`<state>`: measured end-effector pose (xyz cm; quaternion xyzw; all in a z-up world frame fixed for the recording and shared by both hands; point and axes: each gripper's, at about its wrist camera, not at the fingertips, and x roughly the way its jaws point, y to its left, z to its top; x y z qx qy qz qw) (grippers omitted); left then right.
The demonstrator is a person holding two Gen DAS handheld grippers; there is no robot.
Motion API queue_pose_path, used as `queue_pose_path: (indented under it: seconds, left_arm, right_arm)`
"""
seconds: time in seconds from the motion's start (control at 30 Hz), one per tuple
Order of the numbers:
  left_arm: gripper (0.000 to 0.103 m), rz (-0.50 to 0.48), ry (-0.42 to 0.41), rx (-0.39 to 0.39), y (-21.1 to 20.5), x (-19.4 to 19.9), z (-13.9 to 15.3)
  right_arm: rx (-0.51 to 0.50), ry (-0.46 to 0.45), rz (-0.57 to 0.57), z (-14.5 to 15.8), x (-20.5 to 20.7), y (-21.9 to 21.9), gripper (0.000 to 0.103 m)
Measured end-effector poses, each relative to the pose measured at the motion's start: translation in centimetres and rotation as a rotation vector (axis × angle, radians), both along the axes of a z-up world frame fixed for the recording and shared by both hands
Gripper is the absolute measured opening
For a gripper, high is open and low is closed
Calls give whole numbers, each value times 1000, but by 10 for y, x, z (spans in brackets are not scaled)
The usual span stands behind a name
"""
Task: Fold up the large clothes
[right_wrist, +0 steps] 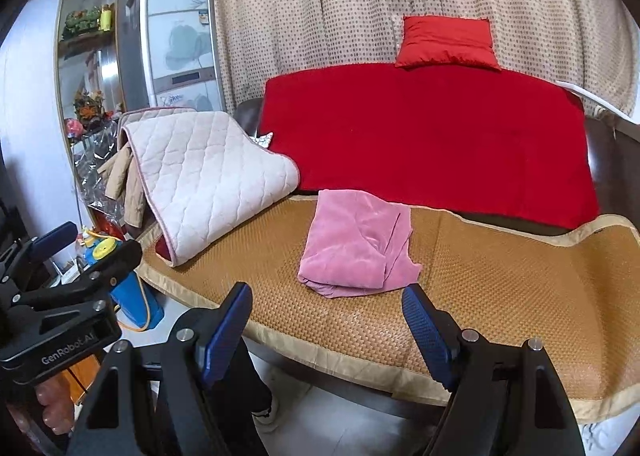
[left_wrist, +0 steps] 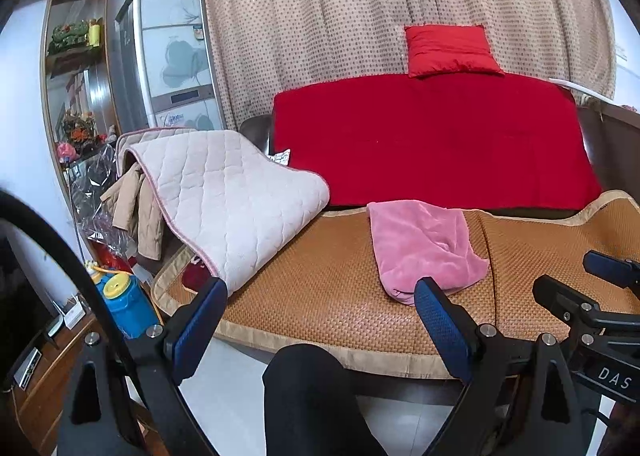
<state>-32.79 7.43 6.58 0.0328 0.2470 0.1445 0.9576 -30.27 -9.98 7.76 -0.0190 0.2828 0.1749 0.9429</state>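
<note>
Pink garment (right_wrist: 358, 242) lies part-folded on woven mat (right_wrist: 500, 288); my jaws both apart, empty; next: grip near edge

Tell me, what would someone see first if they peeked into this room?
Probably the big red blanket spread over the sofa back, with a red pillow sitting on top of it against the dotted curtain. Next comes the pink cloth, lying folded on the woven mat in front. Close to the camera, both pairs of blue-padded tongs, left and right, are open and empty.
</note>
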Motion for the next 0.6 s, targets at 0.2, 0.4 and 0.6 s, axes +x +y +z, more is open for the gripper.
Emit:
queue_pose_path:
  seconds: [0.2,0.4,0.6]
  left_arm:
    - [95,7,6,-5,7,2,-3]
    - [95,9,9,-13,14,4,-5]
    - [95,13,13,-24,19,4,-7]
  right_arm:
    - [6,10,-9,-2,4,6,80]
    - [19,6,-22,1,7,7,80]
    - [7,6,-21,2,8,15,80]
